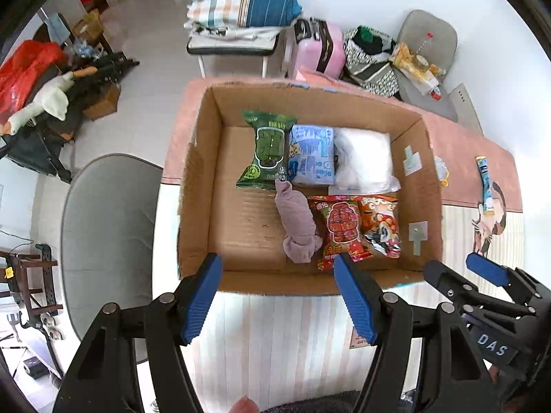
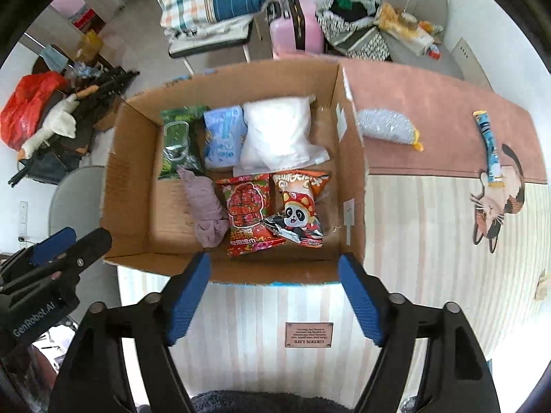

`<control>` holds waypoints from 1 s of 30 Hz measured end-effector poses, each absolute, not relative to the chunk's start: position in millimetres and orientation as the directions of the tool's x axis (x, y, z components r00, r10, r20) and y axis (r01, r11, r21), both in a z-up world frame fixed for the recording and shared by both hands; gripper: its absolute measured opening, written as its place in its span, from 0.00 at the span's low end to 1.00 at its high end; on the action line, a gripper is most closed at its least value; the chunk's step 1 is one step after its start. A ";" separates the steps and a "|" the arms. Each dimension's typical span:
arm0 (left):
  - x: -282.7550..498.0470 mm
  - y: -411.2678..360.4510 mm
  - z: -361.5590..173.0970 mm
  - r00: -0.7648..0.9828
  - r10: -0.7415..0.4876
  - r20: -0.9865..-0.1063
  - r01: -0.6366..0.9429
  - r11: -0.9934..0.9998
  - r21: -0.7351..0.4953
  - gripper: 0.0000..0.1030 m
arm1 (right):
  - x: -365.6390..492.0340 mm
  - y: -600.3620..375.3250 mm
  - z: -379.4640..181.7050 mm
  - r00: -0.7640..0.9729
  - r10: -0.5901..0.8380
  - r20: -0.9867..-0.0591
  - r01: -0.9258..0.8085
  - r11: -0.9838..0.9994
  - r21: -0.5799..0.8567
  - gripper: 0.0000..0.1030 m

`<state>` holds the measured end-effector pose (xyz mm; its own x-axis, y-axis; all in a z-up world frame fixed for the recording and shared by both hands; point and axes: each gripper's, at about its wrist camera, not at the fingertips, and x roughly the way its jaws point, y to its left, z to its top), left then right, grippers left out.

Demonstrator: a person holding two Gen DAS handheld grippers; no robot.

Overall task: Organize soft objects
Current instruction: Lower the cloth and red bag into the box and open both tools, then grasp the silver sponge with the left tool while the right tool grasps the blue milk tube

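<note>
Left wrist view: the left gripper (image 1: 277, 296) hangs over the near wall of the cardboard box (image 1: 206, 186), fingers spread apart and empty, touching nothing. Beyond the fingertips the soft goods lie packed side by side, presumably to save floor space: green packet (image 1: 265, 149), blue tissue pack (image 1: 311, 155) and white plastic bag (image 1: 365, 161) along the far row; rolled mauve cloth (image 1: 298, 227), red snack packet (image 1: 341, 230) and panda snack packet (image 1: 380, 225) nearer. The box floor left of the cloth is bare.

Right wrist view: the right gripper (image 2: 275, 296) is likewise released, fingers wide, nothing between them. Well right of its fingers, outside the box on the table mat (image 2: 430, 241), a silvery pouch (image 2: 385, 125) and a blue stick sachet (image 2: 489, 144) lie unpacked, probably the remaining work.
</note>
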<state>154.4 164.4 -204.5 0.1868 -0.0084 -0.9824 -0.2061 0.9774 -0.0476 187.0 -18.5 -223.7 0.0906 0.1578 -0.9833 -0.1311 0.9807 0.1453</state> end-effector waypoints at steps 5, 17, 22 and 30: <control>137.3 155.8 -181.8 0.241 0.009 -0.971 -0.214 0.976 -0.044 0.88 | 168.5 -29.9 -188.8 0.143 0.171 -0.975 -0.150 0.977 0.149 0.87; 120.8 142.9 -164.9 0.255 0.055 -0.965 -0.268 0.963 -0.016 0.97 | 149.2 -52.0 -175.9 0.150 0.185 -0.971 -0.193 0.969 0.155 1.00; 138.1 117.3 -161.2 0.251 0.127 -0.960 -0.282 0.958 0.053 0.97 | 156.7 -78.0 -180.4 0.142 0.209 -0.968 -0.190 0.965 0.180 1.00; 230.3 18.0 -175.3 0.214 -0.023 -0.977 -0.223 0.972 -0.072 0.97 | 209.1 -207.6 -191.9 0.163 0.147 -0.976 -0.021 0.989 0.145 1.00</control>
